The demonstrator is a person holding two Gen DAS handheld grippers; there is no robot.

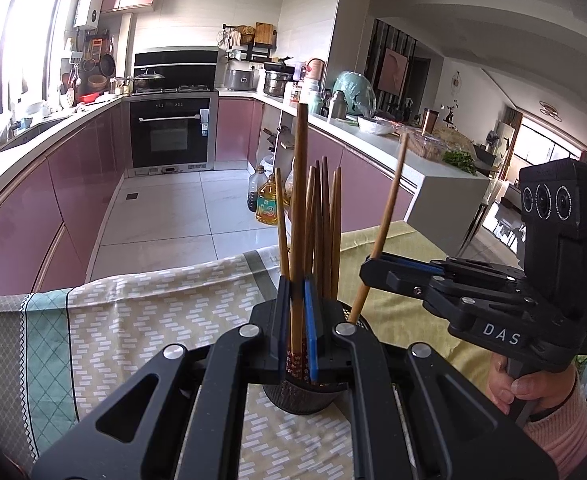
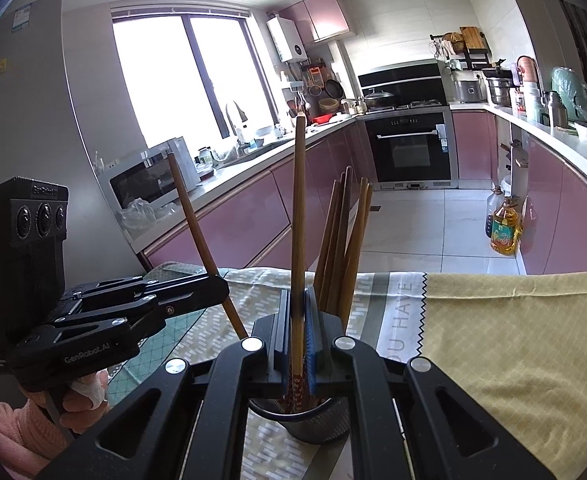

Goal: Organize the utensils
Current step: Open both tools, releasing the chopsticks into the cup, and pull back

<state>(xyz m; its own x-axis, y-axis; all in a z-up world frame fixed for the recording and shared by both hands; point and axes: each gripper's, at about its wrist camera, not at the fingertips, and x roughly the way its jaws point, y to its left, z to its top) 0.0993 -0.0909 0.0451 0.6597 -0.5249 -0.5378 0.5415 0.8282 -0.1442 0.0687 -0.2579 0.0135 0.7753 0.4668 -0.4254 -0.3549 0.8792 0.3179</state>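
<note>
Right now, through my left wrist camera, my left tool (image 1: 296,312) is clamped narrow on a long brown wooden chopstick (image 1: 298,216), held upright with its patterned red end dipping into the dark mesh metal holder (image 1: 299,394) on the patterned cloth-covered surface (image 1: 141,320). Several more brown chopsticks (image 1: 323,220) already stand in that holder. To the right, my right tool (image 1: 373,266) pinches a second wooden chopstick (image 1: 389,208), tilted, its lower end at the holder's rim.

Through my right wrist camera, that right tool (image 2: 298,316) is closed on its chopstick (image 2: 298,220) above the same mesh holder (image 2: 301,420), beside the standing bunch (image 2: 343,240). My left tool (image 2: 217,288) comes in from the left, gripping its slanted stick (image 2: 201,240).

I judge this the insertion step: both sticks are over the holder but not released. Next, each needs lowering into the cup, then the jaws opened without knocking the bunch.
</note>
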